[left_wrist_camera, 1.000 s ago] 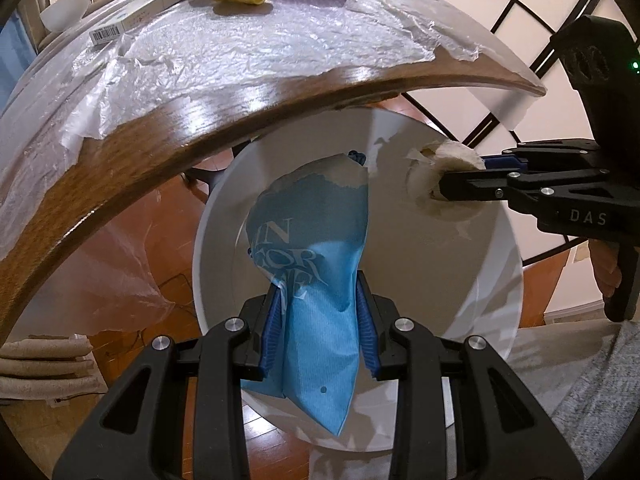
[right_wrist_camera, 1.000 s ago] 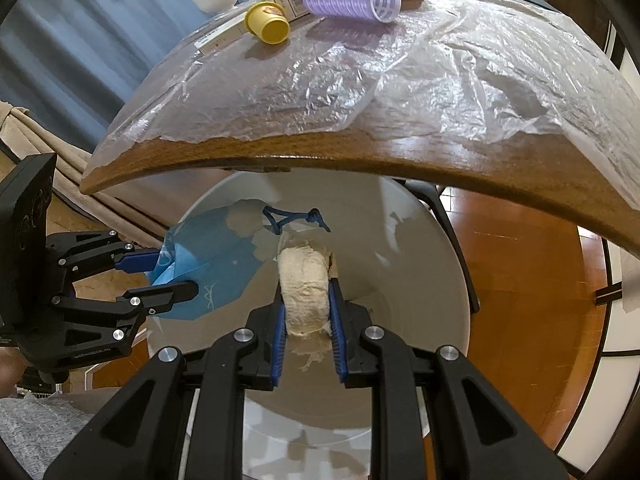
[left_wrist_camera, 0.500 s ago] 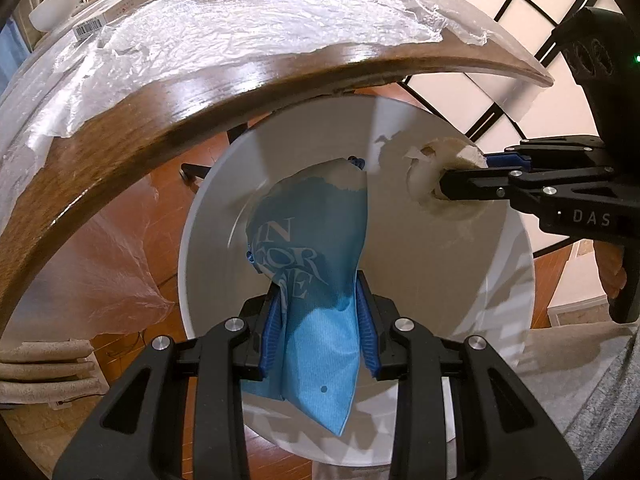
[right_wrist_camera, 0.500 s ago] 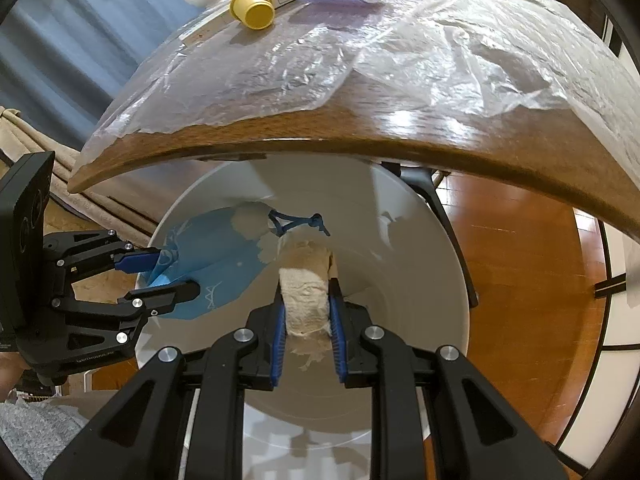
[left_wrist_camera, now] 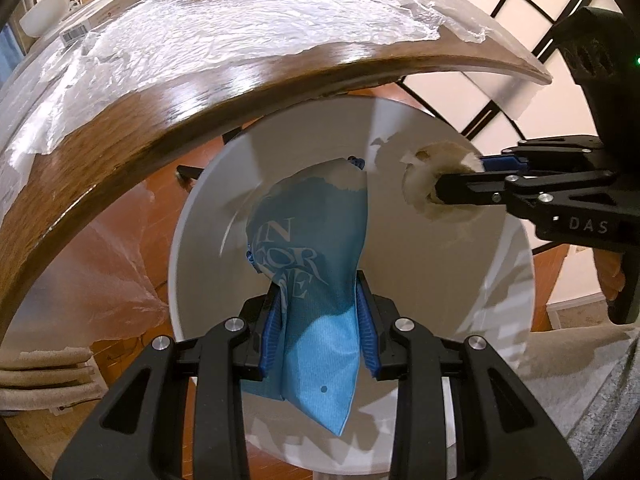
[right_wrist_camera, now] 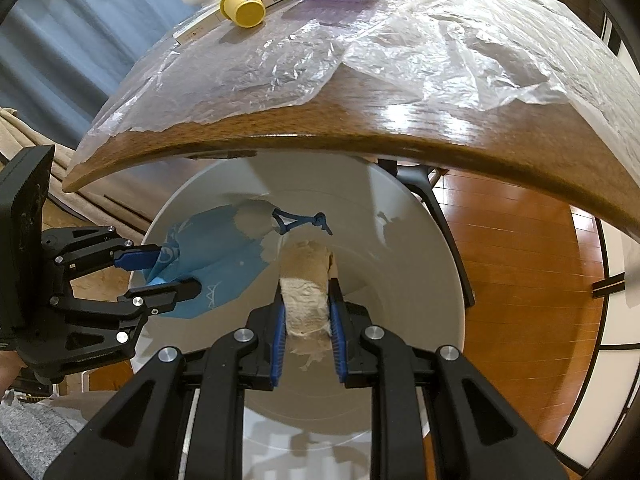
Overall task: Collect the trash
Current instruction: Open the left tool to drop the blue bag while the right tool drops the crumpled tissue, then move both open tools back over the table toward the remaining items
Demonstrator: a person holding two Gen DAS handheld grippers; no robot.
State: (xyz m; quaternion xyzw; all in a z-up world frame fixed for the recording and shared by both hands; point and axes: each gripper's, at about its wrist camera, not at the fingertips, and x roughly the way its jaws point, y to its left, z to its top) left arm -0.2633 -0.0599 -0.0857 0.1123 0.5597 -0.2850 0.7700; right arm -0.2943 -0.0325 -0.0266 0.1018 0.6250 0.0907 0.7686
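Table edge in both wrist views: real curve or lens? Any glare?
Left wrist: fisheye bows the table edge into an arc; glare streaks the wood and plastic sheet. Right wrist: same bowing, bright glare patch on the table edge; white bin shadowed underneath.

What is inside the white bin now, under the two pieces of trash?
The white bin shows only bare walls. The blue bag and the paper wad, each clamped above it, hide part of its bottom.
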